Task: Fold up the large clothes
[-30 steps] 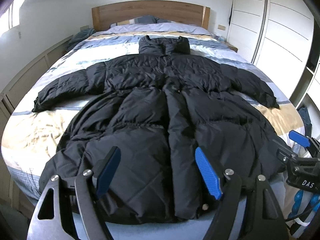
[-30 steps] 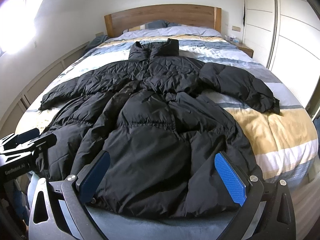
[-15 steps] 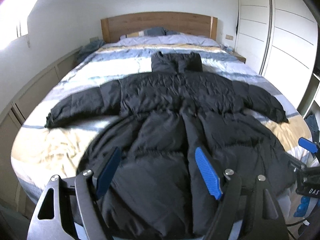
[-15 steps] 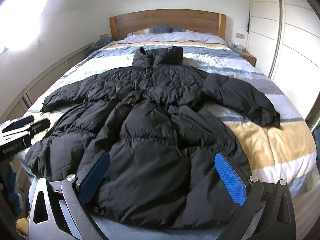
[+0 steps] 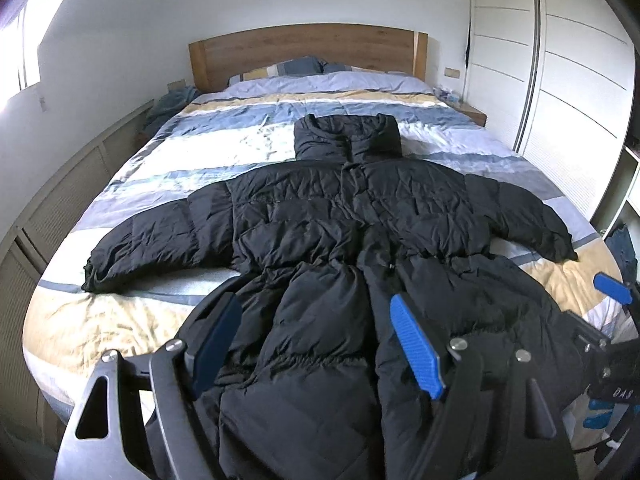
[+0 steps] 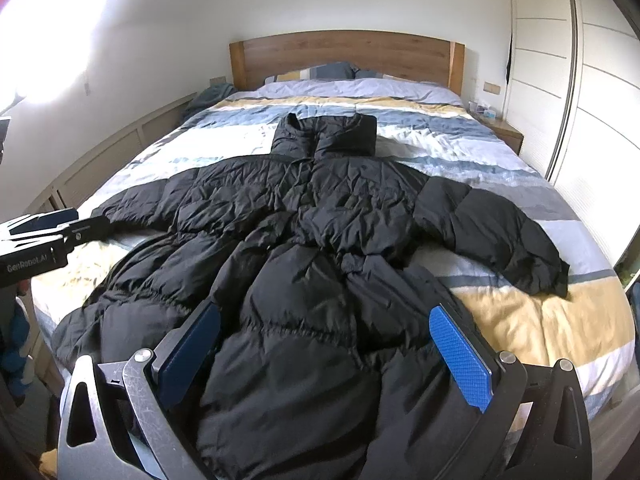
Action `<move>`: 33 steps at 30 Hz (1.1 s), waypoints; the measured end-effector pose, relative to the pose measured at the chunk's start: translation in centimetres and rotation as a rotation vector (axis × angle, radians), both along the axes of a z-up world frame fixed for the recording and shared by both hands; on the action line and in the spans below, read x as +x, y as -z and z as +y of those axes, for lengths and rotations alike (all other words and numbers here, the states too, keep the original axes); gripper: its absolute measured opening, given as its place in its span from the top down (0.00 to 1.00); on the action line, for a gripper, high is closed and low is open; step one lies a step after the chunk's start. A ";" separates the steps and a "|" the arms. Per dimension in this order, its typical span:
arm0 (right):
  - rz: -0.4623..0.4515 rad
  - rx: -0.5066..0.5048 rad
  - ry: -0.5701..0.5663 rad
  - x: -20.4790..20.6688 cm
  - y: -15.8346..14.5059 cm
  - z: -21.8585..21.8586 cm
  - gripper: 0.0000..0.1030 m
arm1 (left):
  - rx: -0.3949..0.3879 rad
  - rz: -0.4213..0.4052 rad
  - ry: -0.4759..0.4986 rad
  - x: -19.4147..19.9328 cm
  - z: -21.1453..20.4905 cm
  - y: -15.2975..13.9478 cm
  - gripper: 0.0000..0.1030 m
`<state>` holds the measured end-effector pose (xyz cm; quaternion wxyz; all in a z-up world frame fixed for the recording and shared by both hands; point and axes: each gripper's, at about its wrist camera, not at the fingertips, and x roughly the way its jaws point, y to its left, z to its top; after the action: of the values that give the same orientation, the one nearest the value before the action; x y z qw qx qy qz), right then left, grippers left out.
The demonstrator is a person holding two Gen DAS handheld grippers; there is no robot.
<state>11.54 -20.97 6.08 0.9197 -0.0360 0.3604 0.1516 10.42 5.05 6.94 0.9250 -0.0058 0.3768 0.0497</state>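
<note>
Hem of the quilted black coat (image 5: 344,216) is hiding beneath both grippers, left gripper (image 5: 316,344) and right gripper (image 6: 324,356) gaping wide, gripping nothing.

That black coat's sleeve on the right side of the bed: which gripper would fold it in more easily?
Probably the right gripper: open, empty, and nearer that sleeve of the coat; the left gripper is further over.

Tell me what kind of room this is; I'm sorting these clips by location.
A bedroom, most likely: a bed with a striped duvet and wooden headboard, pillows against it, and white wardrobe doors alongside. A black puffer coat lies spread on the duvet.
</note>
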 end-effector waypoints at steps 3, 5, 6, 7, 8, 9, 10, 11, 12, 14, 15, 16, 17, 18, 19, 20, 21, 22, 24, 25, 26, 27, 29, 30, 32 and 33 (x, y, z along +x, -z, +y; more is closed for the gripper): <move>0.003 0.007 0.011 1.3 -0.3 -0.3 0.00 | -0.007 0.017 0.001 1.0 0.0 0.2 0.26; 0.008 0.017 0.018 2.3 -0.5 -0.5 0.00 | -0.015 0.027 0.003 1.8 0.0 0.4 0.26; 0.012 0.023 0.020 2.8 -0.6 -0.6 0.00 | -0.015 0.029 0.002 2.1 0.0 0.5 0.26; 0.016 0.025 0.027 3.4 -0.7 -0.7 0.00 | -0.013 0.033 0.000 2.5 0.0 0.7 0.26; 0.016 0.026 0.036 4.0 -0.8 -0.8 0.00 | -0.014 0.038 -0.001 2.8 0.1 0.8 0.26; 0.015 0.030 0.043 4.6 -0.9 -0.9 0.00 | -0.020 0.045 0.001 3.3 0.1 1.0 0.26; 0.013 0.031 0.049 5.1 -0.9 -1.0 0.00 | -0.026 0.051 0.000 3.7 0.1 1.1 0.26; 0.012 0.032 0.055 5.6 -1.0 -1.0 0.00 | -0.029 0.054 -0.001 4.1 0.2 1.3 0.26; 0.011 0.032 0.061 6.2 -1.0 -1.1 0.00 | -0.030 0.057 -0.004 4.4 0.3 1.4 0.26; 0.012 0.029 0.071 7.4 -1.1 -1.1 0.00 | -0.022 0.061 -0.014 5.1 0.5 1.7 0.26; 0.015 0.027 0.079 8.1 -1.0 -1.2 0.00 | -0.019 0.063 -0.017 5.5 0.6 1.8 0.26; 0.016 0.029 0.087 8.7 -1.0 -1.3 0.00 | -0.017 0.065 -0.020 5.8 0.7 1.9 0.26; 0.016 0.033 0.094 9.3 -0.9 -1.5 0.00 | -0.016 0.070 -0.022 6.3 0.8 2.1 0.26; 0.017 0.040 0.102 9.9 -0.9 -1.7 0.00 | -0.016 0.074 -0.025 6.6 0.9 2.3 0.26; 0.022 0.047 0.115 10.7 -0.7 -1.9 0.00 | -0.016 0.079 -0.027 7.0 1.0 2.5 0.26; 0.029 0.058 0.129 11.5 -0.4 -2.3 0.00 | -0.014 0.086 -0.031 7.5 1.2 2.8 0.26; 0.040 0.070 0.147 12.3 -0.1 -2.7 0.00 | -0.012 0.090 -0.032 7.9 1.3 2.9 0.26; 0.050 0.079 0.164 12.9 0.2 -3.2 0.00 | -0.011 0.095 -0.033 8.3 1.4 3.1 0.26; 0.075 0.096 0.208 14.5 1.1 -4.3 0.00 | -0.005 0.107 -0.038 9.2 1.7 3.5 0.26; 0.084 0.101 0.224 15.0 1.4 -4.8 0.00 | -0.003 0.112 -0.040 9.6 1.8 3.7 0.26; 0.095 0.107 0.247 15.8 1.9 -5.5 0.00 | -0.003 0.119 -0.043 10.2 2.0 3.9 0.26; 0.104 0.112 0.267 16.5 2.3 -6.1 0.00 | -0.003 0.123 -0.044 10.6 2.1 4.1 0.26; 0.121 0.123 0.303 17.6 3.1 -7.4 0.00 | 0.000 0.135 -0.050 11.6 2.3 4.6 0.26; 0.128 0.128 0.319 18.0 3.5 -7.9 0.00 | 0.001 0.140 -0.051 12.2 2.4 4.8 0.26; 0.143 0.137 0.354 19.0 4.3 -9.1 0.00 | 0.005 0.148 -0.053 13.1 2.5 5.2 0.26; 0.149 0.139 0.371 19.5 4.7 -9.7 0.00 | 0.007 0.151 -0.054 13.5 2.5 5.3 0.26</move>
<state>31.00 -30.66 1.33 0.9028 0.1057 0.4167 0.0062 23.93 7.52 1.60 0.8923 -0.0091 0.4450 0.0760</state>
